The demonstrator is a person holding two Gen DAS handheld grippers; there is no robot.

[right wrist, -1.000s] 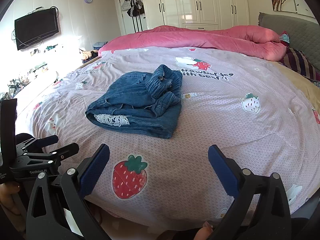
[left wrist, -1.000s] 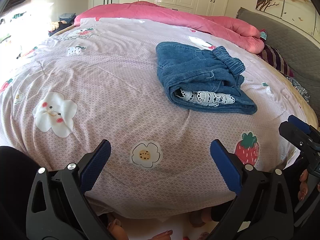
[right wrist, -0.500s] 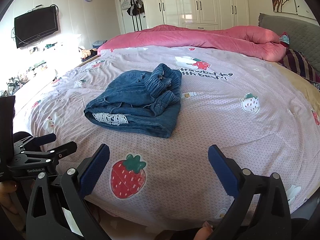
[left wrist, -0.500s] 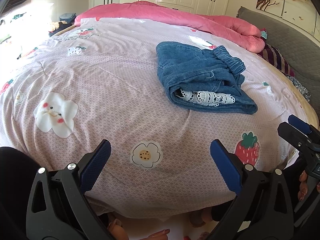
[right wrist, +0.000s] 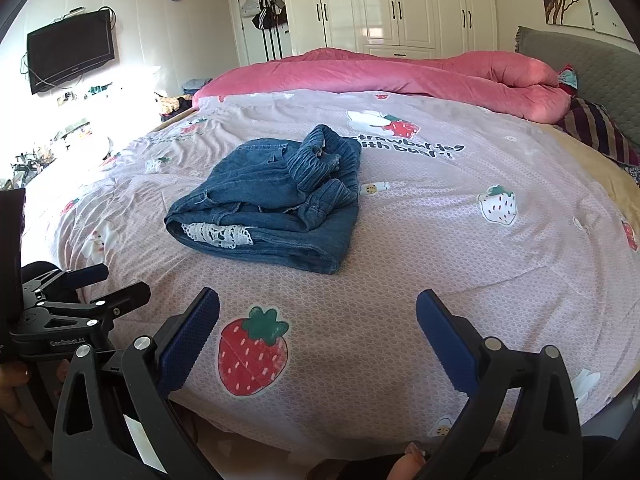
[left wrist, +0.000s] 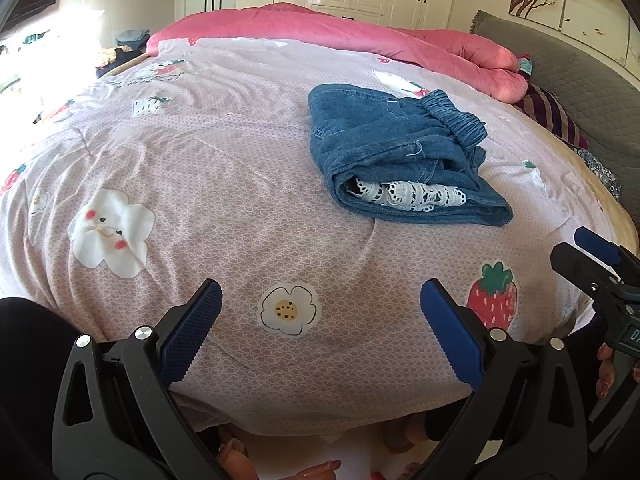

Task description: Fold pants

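Blue denim pants (left wrist: 400, 156) with white lace trim lie folded in a compact bundle on the pink patterned bedspread (left wrist: 200, 168). They also show in the right wrist view (right wrist: 272, 200), elastic waistband on top. My left gripper (left wrist: 320, 332) is open and empty, held at the bed's near edge, well short of the pants. My right gripper (right wrist: 318, 336) is open and empty, also back at the near edge. Each gripper shows at the side of the other's view.
A rolled pink duvet (right wrist: 400, 76) lies across the far side of the bed. A grey headboard (right wrist: 580, 64) and striped pillow (right wrist: 600, 128) are at the right. Wardrobes (right wrist: 400, 4) and a wall TV (right wrist: 70, 54) stand beyond.
Both grippers stay open and empty and have drifted back only slightly. The folded pants have not moved.
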